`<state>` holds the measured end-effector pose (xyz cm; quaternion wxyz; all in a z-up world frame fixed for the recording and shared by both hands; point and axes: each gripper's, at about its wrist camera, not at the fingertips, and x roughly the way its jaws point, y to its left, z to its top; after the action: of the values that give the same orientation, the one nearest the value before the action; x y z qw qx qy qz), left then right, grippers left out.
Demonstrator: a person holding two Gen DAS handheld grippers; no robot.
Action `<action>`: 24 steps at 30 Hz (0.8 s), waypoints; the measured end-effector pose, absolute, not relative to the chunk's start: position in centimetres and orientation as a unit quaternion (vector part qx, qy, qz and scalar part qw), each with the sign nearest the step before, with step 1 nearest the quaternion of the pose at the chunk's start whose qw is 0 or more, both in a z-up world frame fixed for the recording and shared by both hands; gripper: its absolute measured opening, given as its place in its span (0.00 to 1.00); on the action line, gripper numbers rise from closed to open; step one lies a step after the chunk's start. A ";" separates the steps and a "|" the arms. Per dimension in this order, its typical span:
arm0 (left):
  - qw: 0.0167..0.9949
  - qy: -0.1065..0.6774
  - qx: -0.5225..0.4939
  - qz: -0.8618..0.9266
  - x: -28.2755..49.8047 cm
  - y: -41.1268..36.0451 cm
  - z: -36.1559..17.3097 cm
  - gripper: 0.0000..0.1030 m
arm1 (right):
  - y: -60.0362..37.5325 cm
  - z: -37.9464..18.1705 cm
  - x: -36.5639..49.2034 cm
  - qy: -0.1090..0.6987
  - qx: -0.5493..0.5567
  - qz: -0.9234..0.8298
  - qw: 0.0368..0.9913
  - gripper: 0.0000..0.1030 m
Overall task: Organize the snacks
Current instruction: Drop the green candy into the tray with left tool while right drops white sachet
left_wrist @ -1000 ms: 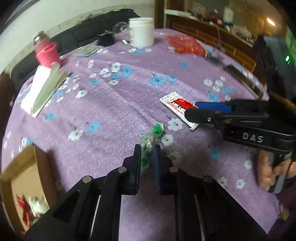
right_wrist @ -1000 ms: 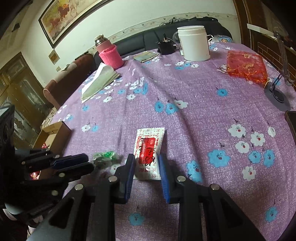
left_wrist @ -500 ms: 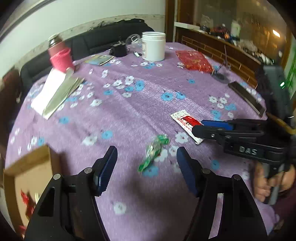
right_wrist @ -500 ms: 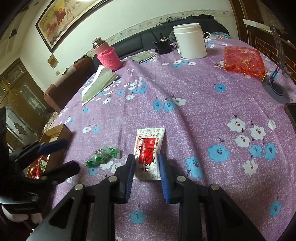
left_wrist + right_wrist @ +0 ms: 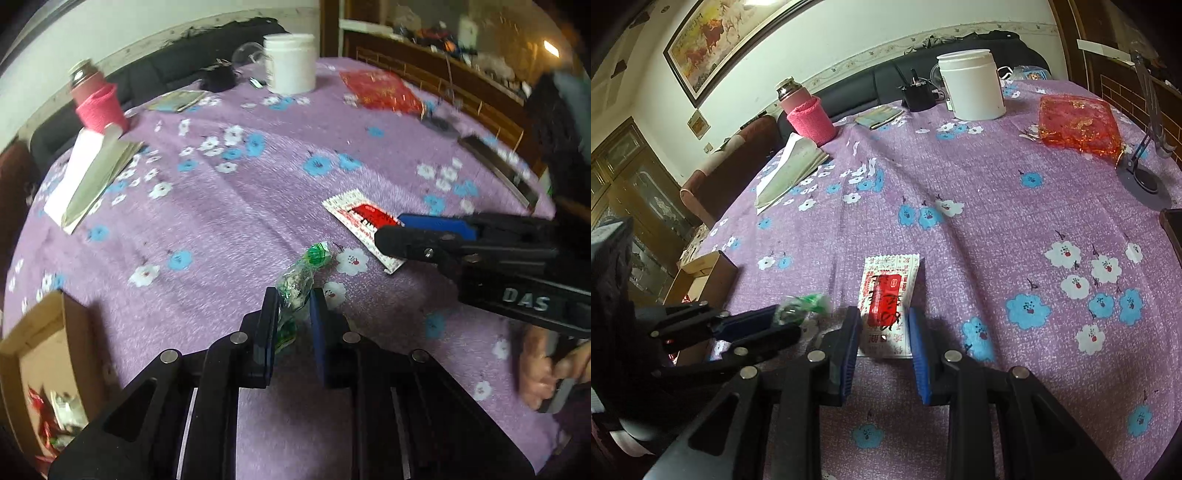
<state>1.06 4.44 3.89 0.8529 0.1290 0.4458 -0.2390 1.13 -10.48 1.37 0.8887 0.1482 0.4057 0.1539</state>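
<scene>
The left gripper [image 5: 293,306] pinched the green crinkly-wrapped candy [image 5: 301,275] at the table's [image 5: 229,221] six o'clock; the right gripper [image 5: 884,325], nearly closed, clamped the red-and-white flat sachet [image 5: 888,295].

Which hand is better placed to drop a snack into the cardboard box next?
Left. The left gripper is shut on the green candy, and the cardboard box lies on its side. The right gripper straddles the red and white packet, farther from the box.
</scene>
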 end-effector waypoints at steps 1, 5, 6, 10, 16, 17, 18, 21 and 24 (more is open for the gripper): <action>0.856 0.444 0.116 -0.239 0.8 5.0 4.3 0.15 | -10.5 1.4 1.1 0.404 0.148 0.155 0.890 0.29; 0.871 0.428 0.056 -0.233 -1.6 8.4 6.9 0.16 | -10.4 1.7 0.7 0.394 0.143 0.156 0.894 0.29; 0.875 0.425 0.048 -0.229 -1.9 9.0 7.3 0.16 | -10.3 1.7 0.6 0.393 0.143 0.156 0.895 0.29; 0.893 0.405 0.013 -0.195 -4.3 13.8 9.5 0.16 | -10.1 1.8 0.2 0.387 0.138 0.156 0.898 0.29; 0.910 0.398 -0.031 -0.114 -5.4 22.5 10.7 0.16 | -7.7 3.4 -0.8 0.383 0.112 0.162 0.902 0.29; 0.910 0.400 -0.043 -0.104 -5.3 23.8 10.6 0.16 | -6.9 3.8 -1.1 0.384 0.107 0.170 0.901 0.29; 0.908 0.403 -0.053 -0.096 -5.2 25.1 10.3 0.16 | -5.8 4.3 -1.5 0.385 0.102 0.182 0.899 0.29; 0.902 0.415 -0.090 -0.074 -4.4 28.3 9.1 0.16 | -2.3 5.6 -2.1 0.387 0.090 0.217 0.892 0.29; 0.895 0.424 -0.122 -0.066 -3.9 30.4 7.8 0.16 | 1.8 6.6 -2.3 0.393 0.073 0.250 0.882 0.29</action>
<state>-3.90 30.36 7.81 0.8950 -0.1218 0.4241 -0.0658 -2.30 1.76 6.61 0.8818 0.0734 0.3931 0.2501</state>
